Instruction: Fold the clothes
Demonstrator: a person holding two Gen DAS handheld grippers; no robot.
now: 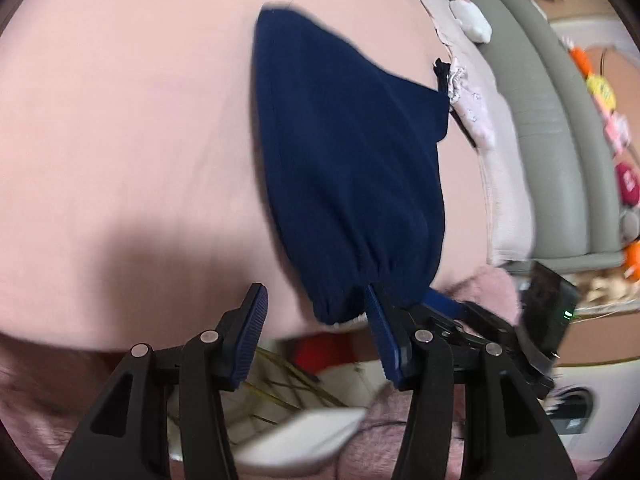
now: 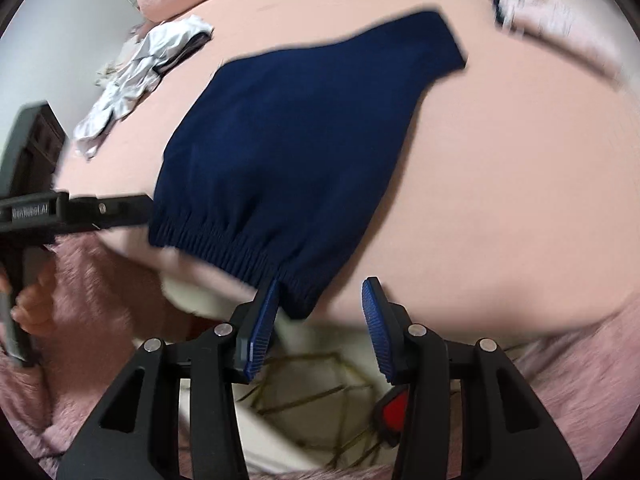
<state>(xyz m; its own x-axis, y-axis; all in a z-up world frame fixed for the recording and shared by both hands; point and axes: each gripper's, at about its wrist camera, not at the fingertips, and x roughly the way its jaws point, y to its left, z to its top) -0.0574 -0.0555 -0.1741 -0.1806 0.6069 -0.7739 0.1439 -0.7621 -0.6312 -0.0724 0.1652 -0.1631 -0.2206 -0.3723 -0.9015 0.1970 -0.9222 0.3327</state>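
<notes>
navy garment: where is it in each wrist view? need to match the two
Left wrist: navy garment right of centre, elastic waistband at the bottom beside the left gripper.
Right wrist: navy garment centre, waistband low, by the right gripper.
Shared landmark: the pink sheet under it.

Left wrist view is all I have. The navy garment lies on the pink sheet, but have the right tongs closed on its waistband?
Observer: No. The right tongs are open, with one finger against the waistband corner of the navy garment.
Operator: Any other clothes on the bed?
Observer: Yes. A crumpled grey garment lies on the pink sheet past the far side of the navy one, apart from it.
</notes>
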